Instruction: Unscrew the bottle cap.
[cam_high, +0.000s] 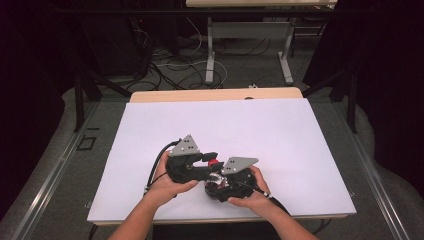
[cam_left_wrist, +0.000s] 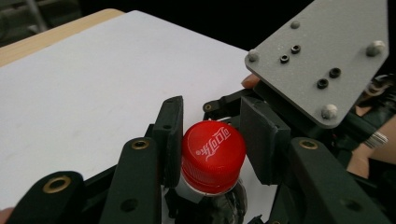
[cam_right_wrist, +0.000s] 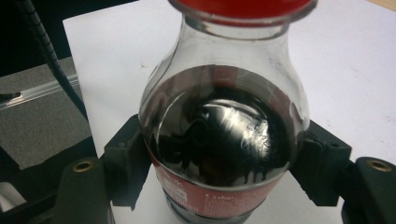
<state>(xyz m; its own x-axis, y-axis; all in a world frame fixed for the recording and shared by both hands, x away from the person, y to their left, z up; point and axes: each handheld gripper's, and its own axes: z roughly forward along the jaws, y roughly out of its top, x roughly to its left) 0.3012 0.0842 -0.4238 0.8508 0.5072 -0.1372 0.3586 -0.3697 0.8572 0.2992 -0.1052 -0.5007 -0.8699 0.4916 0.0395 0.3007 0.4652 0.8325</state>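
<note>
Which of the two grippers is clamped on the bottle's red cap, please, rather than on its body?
The left gripper: its jaws flank the red cap, while the right gripper squeezes the bottle lower, around its dark, cola-filled body.

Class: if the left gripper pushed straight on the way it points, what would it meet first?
The left gripper already has the bottle's red cap between its fingers. Beyond that, probably the right gripper's grey plate, though depth is unclear.

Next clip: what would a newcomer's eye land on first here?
The red cap of a cola bottle, sitting between the left gripper jaws. The right gripper clamps the bottle's dark, liquid-filled body. Both hands work close together near the front edge of the white table.
</note>
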